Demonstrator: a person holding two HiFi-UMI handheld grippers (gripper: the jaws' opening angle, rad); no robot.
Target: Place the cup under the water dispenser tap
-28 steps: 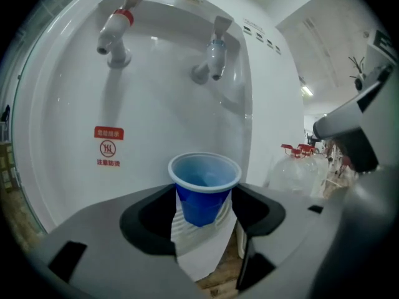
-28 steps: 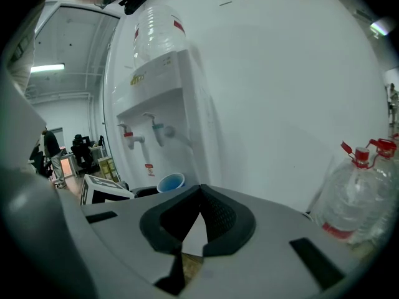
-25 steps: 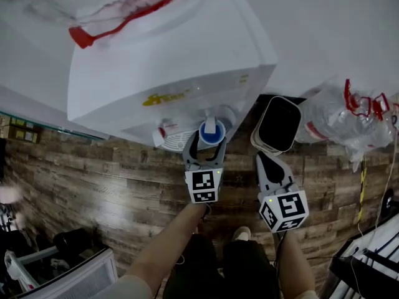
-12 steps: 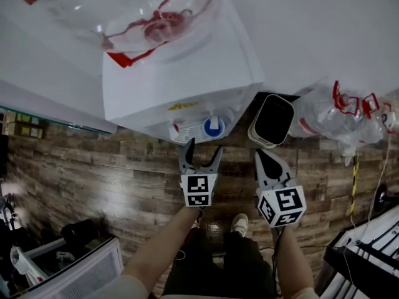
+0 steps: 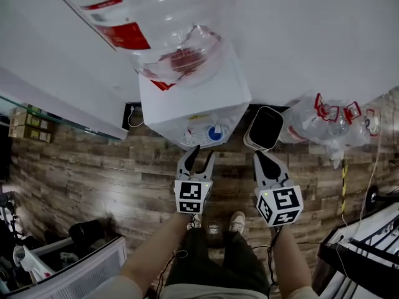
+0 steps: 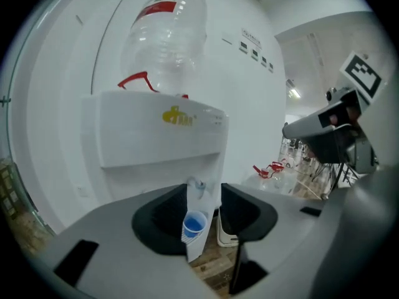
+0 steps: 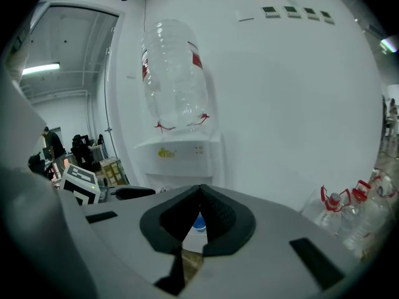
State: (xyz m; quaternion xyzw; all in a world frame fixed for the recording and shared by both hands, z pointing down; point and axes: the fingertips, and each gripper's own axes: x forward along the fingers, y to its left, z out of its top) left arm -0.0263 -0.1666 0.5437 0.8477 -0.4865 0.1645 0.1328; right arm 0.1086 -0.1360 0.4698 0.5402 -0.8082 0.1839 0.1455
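The blue cup (image 5: 215, 133) stands in the recess of the white water dispenser (image 5: 199, 104), under its tap (image 6: 198, 184). In the left gripper view the cup (image 6: 195, 223) shows far off through the gap of the jaws. My left gripper (image 5: 203, 152) hangs in front of the dispenser, well clear of the cup; its jaws are closing with nothing between them. My right gripper (image 5: 260, 156) hovers beside it to the right, shut and empty. The right gripper view shows its tips (image 7: 199, 189) meeting, with the cup (image 7: 199, 223) far beyond.
A large clear bottle (image 5: 162, 23) sits upside down on the dispenser. A dark-mouthed white bin (image 5: 265, 128) stands right of it, then several empty bottles with red handles (image 5: 324, 126). Wood-pattern floor lies below; crates and racks stand at the lower left and right edges.
My left gripper, whose jaws stood around the cup a second ago, has let go and drawn back. Both grippers rose away from the dispenser. The cup stays under the tap.
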